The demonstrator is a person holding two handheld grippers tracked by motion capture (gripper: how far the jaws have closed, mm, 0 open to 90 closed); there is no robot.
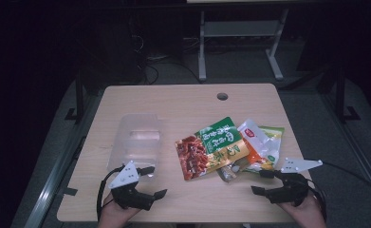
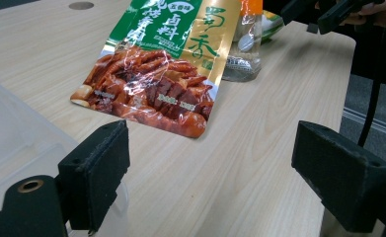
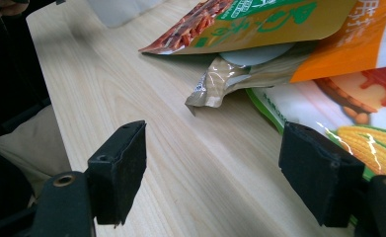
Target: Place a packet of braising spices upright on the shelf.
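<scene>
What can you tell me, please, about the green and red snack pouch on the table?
The pouch is a flat, glossy foil packet: green top with white lettering, a gold side strip, and a red lower part picturing braised meat. It looks sealed and lies flat on the table, slightly skewed, topmost on a pile of other packets and overlapping them. A clear tray sits apart to its left. No tool touches it.

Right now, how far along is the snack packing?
Nothing looks done: the clear plastic bin is empty. All the snack packets lie in a pile on the table, the red-and-green packet on top. Nothing is in hand: the left hand-held gripper and right hand-held gripper are both open near the front edge. Every packet is left.
</scene>
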